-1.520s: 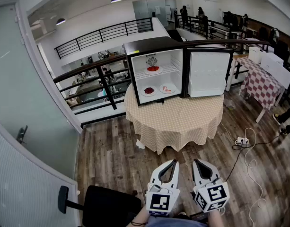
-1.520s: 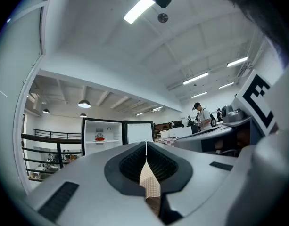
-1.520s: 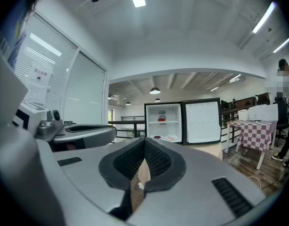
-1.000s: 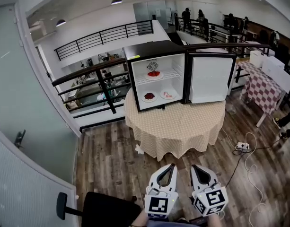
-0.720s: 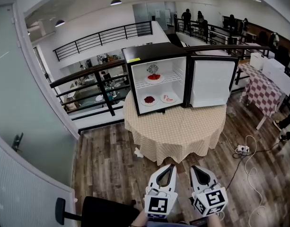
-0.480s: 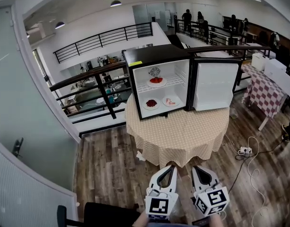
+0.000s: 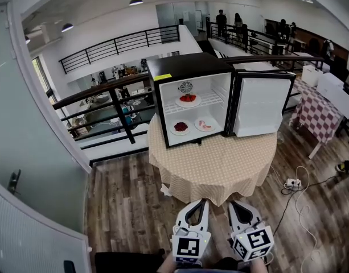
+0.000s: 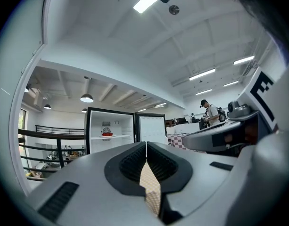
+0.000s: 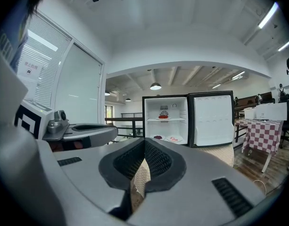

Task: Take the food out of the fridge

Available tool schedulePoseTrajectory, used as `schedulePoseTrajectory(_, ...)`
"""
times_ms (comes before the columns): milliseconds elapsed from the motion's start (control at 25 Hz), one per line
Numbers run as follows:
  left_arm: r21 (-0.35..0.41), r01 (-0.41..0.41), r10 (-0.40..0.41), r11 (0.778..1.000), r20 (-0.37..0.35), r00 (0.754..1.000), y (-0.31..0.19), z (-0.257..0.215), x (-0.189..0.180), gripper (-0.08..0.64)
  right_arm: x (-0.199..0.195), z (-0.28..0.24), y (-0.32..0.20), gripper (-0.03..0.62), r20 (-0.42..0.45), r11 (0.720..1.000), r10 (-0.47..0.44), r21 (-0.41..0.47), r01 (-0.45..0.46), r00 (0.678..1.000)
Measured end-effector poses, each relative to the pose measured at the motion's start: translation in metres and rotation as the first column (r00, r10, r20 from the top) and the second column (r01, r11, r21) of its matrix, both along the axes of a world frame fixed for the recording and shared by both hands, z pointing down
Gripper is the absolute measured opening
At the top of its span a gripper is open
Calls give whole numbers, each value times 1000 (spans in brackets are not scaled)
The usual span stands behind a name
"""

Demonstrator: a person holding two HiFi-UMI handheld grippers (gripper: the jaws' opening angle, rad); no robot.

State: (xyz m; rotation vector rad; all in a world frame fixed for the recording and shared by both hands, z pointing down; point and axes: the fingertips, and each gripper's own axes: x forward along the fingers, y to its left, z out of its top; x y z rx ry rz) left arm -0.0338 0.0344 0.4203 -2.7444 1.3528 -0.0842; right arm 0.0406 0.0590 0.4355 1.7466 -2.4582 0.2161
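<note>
A small black fridge (image 7: 188, 67) stands on a round table with a checked cloth (image 7: 214, 161), its door (image 7: 259, 106) swung open to the right. A plate of red food (image 7: 187, 99) sits on the upper shelf. On the fridge floor lie a plate of dark red food (image 7: 180, 127) and a plate of pink food (image 7: 203, 125). My left gripper (image 7: 200, 202) and right gripper (image 7: 233, 204) hang side by side over the wooden floor, short of the table's near edge. Both point at the fridge (image 8: 110, 135) (image 9: 165, 121), shut and empty (image 8: 146, 144) (image 9: 144, 142).
A black railing (image 7: 106, 90) runs behind the table over a drop to a lower floor. A power strip with cables (image 7: 291, 182) lies on the floor at right. Further right stands a red-checked table (image 7: 316, 111). People stand far at the back.
The table and fridge have come nearer and lower in the head view as both grippers advanced toward them together. The black chair at bottom left has slid almost out of view. Both grippers stayed shut.
</note>
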Motion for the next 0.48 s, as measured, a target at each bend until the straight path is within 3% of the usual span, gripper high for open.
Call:
schedulePoseTrajectory(280,-27,34,-34,999,5,999,-30,13,16,15,17,8,-39,11,4,999,-39,-14,39,999)
schedulePoseTrajectory(480,-38,126,-126,991,8,992,-70,17,34,15,39,12,-81,11,-5,992,-120,-27,120,993)
